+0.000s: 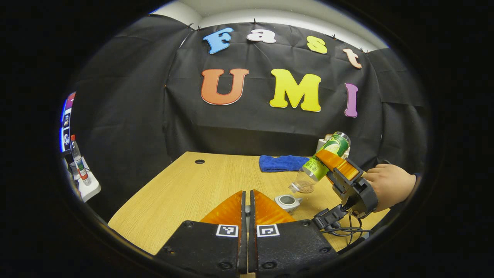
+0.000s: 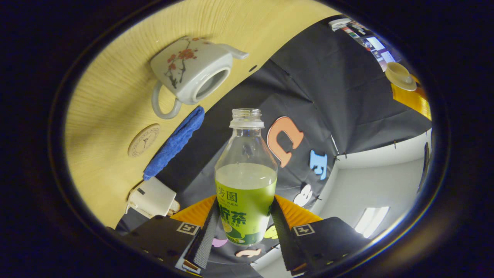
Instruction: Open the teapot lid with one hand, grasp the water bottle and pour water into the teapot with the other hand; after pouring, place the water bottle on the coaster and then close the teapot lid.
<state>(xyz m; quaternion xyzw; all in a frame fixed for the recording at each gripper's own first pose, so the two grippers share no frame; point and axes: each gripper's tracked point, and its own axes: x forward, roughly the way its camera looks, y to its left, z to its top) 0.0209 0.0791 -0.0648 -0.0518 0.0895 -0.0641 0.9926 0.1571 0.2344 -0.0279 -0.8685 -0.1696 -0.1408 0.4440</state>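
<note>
1. My right gripper (image 2: 244,226) grips the water bottle (image 2: 246,181) by its labelled body, one finger pressed on each side.
2. In the left gripper view, the bottle (image 1: 322,162) is tilted with its uncapped mouth pointing down, above and beyond the teapot (image 1: 287,201); my right hand (image 1: 389,185) holds the right gripper (image 1: 335,164).
3. The teapot (image 2: 191,71) stands open on the table (image 2: 100,116), well ahead of the bottle mouth and to its left.
4. The coaster (image 2: 144,140) lies just beside the teapot handle, next to a blue cloth (image 2: 175,143).
5. My left gripper (image 1: 247,210) is closed; its fingers nearly touch. Whether it holds the lid, I cannot tell.
6. In the right gripper view, the lid (image 2: 400,76) sits at the far right.
</note>
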